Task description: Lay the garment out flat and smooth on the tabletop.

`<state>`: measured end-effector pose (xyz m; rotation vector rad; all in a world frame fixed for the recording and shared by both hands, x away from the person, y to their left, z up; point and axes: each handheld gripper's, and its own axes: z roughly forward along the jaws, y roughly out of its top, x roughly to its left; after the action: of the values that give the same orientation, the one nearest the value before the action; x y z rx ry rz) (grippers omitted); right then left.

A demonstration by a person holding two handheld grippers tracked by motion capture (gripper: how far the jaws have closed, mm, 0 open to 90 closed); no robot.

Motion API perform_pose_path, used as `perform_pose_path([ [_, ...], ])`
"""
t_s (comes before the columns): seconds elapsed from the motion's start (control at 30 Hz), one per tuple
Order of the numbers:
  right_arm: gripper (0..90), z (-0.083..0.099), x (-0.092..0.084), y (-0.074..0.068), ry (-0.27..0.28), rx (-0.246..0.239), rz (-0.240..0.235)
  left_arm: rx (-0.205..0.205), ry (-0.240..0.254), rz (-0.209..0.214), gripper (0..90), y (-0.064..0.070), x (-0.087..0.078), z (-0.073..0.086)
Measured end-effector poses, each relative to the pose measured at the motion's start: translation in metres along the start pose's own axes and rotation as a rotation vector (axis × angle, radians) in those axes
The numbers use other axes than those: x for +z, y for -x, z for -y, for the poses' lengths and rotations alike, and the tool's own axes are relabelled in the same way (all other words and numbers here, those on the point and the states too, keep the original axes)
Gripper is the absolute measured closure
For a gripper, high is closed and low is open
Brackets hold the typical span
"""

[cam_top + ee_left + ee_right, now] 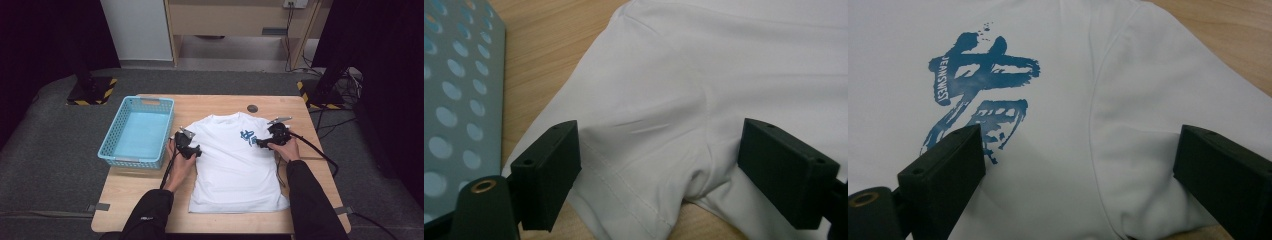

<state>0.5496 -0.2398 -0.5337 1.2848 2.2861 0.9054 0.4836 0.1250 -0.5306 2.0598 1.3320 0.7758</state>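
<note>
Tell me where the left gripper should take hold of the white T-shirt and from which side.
Grip the white T-shirt at its sleeve hem next to the blue basket. Probably come from above and the basket side: the shirt lies flat on the table, and the left gripper already stands open astride that hem and the armpit fold, the only raised edges to pinch.

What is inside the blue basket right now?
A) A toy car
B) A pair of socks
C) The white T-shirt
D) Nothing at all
D: the blue basket shows only its bare floor, while the white T-shirt lies spread flat on the wooden table beside it.
</note>
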Motion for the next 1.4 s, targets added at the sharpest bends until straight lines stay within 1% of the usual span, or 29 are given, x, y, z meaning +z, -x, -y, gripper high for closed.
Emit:
perform_pose_path([
  [0.03,7.1,-0.001,0.001,0.002,-0.001,0.008,0.007,0.003,-0.001,-0.004,16.4,0.0,0.001,-0.001],
  [0.07,7.3,-0.003,0.0,0.003,0.006,0.028,0.021,0.012,0.0,-0.003,16.5,0.001,0.0,-0.001],
  [0.1,7.3,-0.003,-0.003,0.004,0.027,0.054,0.025,0.015,-0.001,0.006,18.5,0.001,-0.001,-0.002],
  [0.13,7.4,-0.003,-0.007,0.006,0.055,0.075,0.019,0.002,0.002,0.021,20.8,0.002,-0.003,-0.001],
  [0.17,7.5,-0.003,-0.014,0.009,0.084,0.095,0.028,-0.012,0.01,0.041,20.2,0.003,-0.006,0.0],
  [0.2,8.2,-0.003,-0.021,0.013,0.12,0.118,0.047,-0.019,0.017,0.058,20.2,0.004,-0.008,0.0],
  [0.23,9.2,-0.002,-0.029,0.019,0.146,0.146,0.07,-0.021,0.022,0.065,20.0,0.005,-0.011,0.0],
  [0.27,9.5,-0.001,-0.035,0.025,0.154,0.176,0.109,-0.015,0.02,0.072,19.5,0.006,-0.014,0.0],
  [0.3,9.8,0.002,-0.04,0.032,0.152,0.189,0.146,-0.013,0.019,0.081,19.0,0.008,-0.018,0.0],
  [0.37,9.9,0.009,-0.045,0.041,0.128,0.191,0.193,-0.005,0.01,0.103,18.2,0.01,-0.025,0.001],
  [0.47,9.9,0.023,-0.048,0.05,0.107,0.2,0.216,0.007,0.009,0.134,18.3,0.014,-0.037,0.007],
  [0.53,9.9,0.026,-0.049,0.055,0.103,0.209,0.228,0.018,0.001,0.152,18.1,0.017,-0.044,0.014],
  [0.6,9.9,0.028,-0.049,0.058,0.1,0.224,0.239,0.019,-0.008,0.167,17.8,0.02,-0.049,0.023],
  [0.63,9.9,0.029,-0.047,0.058,0.095,0.225,0.242,0.02,-0.015,0.173,17.6,0.022,-0.051,0.026],
  [0.67,9.9,0.029,-0.045,0.058,0.087,0.222,0.246,0.023,-0.022,0.179,17.5,0.024,-0.053,0.03],
  [0.73,10.3,0.029,-0.039,0.057,0.07,0.217,0.244,0.046,-0.036,0.188,17.4,0.028,-0.055,0.035],
  [0.83,10.5,0.027,-0.03,0.053,0.058,0.208,0.249,0.069,-0.043,0.192,17.5,0.034,-0.052,0.037],
  [0.87,10.5,0.026,-0.026,0.052,0.058,0.206,0.254,0.073,-0.037,0.191,17.2,0.035,-0.052,0.037],
  [0.93,10.2,0.023,-0.019,0.048,0.056,0.198,0.249,0.077,-0.031,0.19,17.0,0.037,-0.051,0.037],
  [0.97,10.3,0.023,-0.016,0.047,0.07,0.199,0.247,0.079,-0.029,0.189,16.9,0.037,-0.051,0.037],
  [1.03,10.3,0.02,-0.014,0.045,0.075,0.202,0.241,0.077,-0.021,0.188,16.8,0.037,-0.051,0.038],
  [1.1,10.6,0.019,-0.015,0.045,0.057,0.178,0.247,0.082,-0.018,0.187,16.8,0.037,-0.051,0.039],
  [1.17,11.0,0.02,-0.019,0.047,0.031,0.173,0.269,0.09,-0.016,0.185,16.8,0.037,-0.052,0.039],
  [1.27,12.4,0.023,-0.026,0.052,0.001,0.201,0.29,0.098,-0.018,0.176,16.8,0.038,-0.052,0.038],
  [1.3,12.2,0.024,-0.029,0.053,0.007,0.204,0.289,0.098,-0.021,0.174,16.8,0.038,-0.053,0.038],
  [1.37,12.0,0.026,-0.038,0.054,0.046,0.228,0.268,0.093,-0.028,0.175,16.8,0.037,-0.053,0.038],
  [1.4,12.0,0.026,-0.044,0.053,0.065,0.238,0.257,0.086,-0.03,0.185,17.1,0.037,-0.054,0.039],
])
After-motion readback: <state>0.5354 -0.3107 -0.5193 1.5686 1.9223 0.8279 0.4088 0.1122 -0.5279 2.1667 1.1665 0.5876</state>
